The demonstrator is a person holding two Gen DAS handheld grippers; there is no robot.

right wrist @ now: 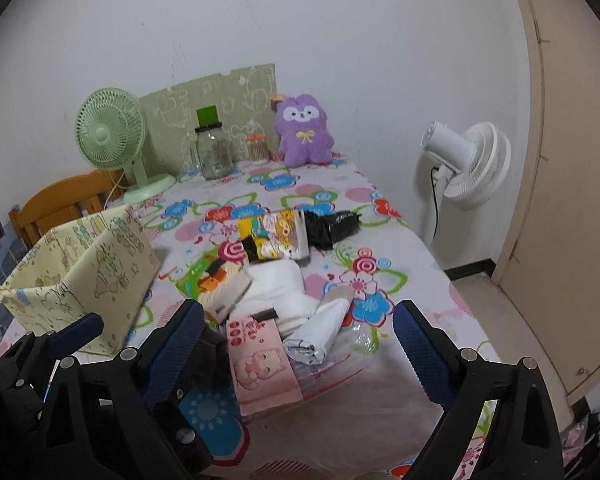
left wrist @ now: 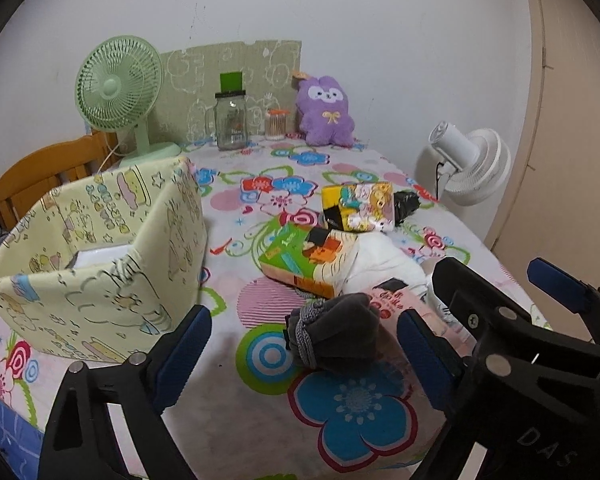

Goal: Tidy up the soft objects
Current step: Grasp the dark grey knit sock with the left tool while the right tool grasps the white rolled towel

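A grey rolled sock bundle [left wrist: 336,332] lies on the flowered tablecloth, between the open fingers of my left gripper [left wrist: 304,344], which is empty. My right gripper [right wrist: 296,344] is open and empty above a pink tissue pack [right wrist: 260,360] and a white wrapped roll [right wrist: 320,332]. Behind them lie a white folded cloth [right wrist: 280,284], a green tissue pack [left wrist: 300,256], a yellow cartoon pack [left wrist: 360,204] and a black bag [right wrist: 332,224]. A yellow patterned fabric box [left wrist: 100,256] stands at the left, and it also shows in the right wrist view [right wrist: 80,280].
At the back stand a green fan [left wrist: 118,92], a glass jar [left wrist: 231,124], a cotton swab cup [left wrist: 277,124] and a purple plush [left wrist: 326,110]. A white fan [right wrist: 468,164] stands off the table's right edge. A wooden chair [left wrist: 40,176] is at the left.
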